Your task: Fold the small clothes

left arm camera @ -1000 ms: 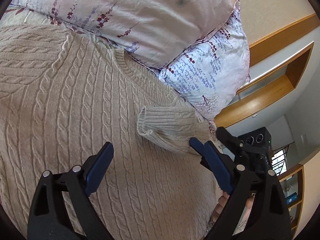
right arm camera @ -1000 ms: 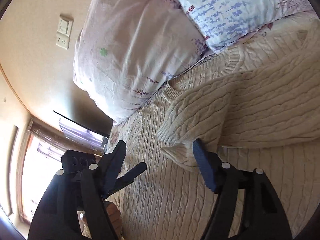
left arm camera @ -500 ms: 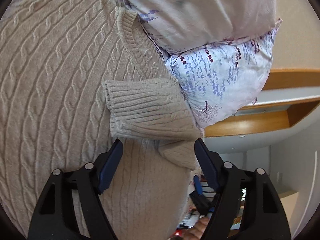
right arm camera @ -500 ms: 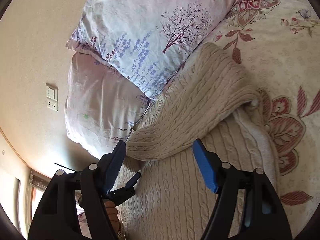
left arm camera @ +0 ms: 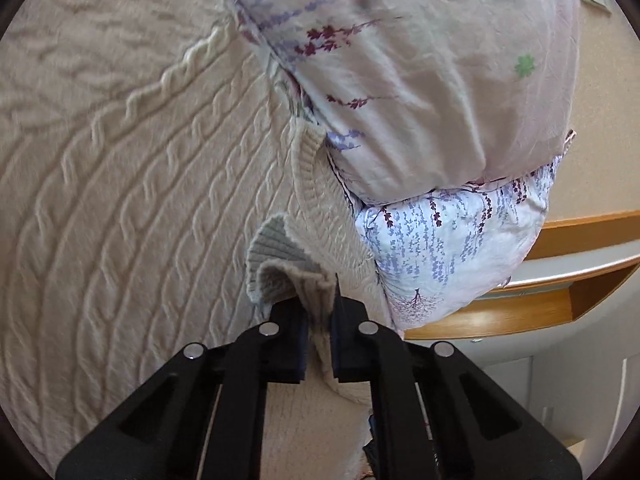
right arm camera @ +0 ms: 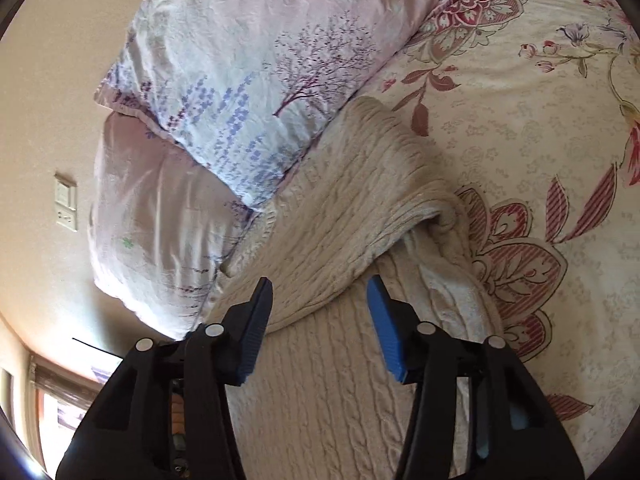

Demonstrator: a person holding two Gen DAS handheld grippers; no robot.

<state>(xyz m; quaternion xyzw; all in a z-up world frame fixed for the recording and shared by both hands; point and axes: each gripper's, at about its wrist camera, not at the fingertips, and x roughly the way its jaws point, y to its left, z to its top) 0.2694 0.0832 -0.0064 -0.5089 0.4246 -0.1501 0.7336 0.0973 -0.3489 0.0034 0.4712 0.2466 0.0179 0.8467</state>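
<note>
My left gripper (left arm camera: 319,320) pinches the ribbed cuff (left arm camera: 280,264) of one beige cable-knit sweater (left arm camera: 132,200), neckline toward two floral pillows (right arm camera: 256,92); my right gripper's (right arm camera: 320,324) fingers hang wide above its folded sleeve.

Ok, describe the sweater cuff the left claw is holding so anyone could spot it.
Start at the stacked floral pillows, then drop to the beige cable-knit sweater beneath them. The sleeve cuff is the ribbed, curled tube pinched in the left claw, finer-ribbed than the cabled body.
</note>
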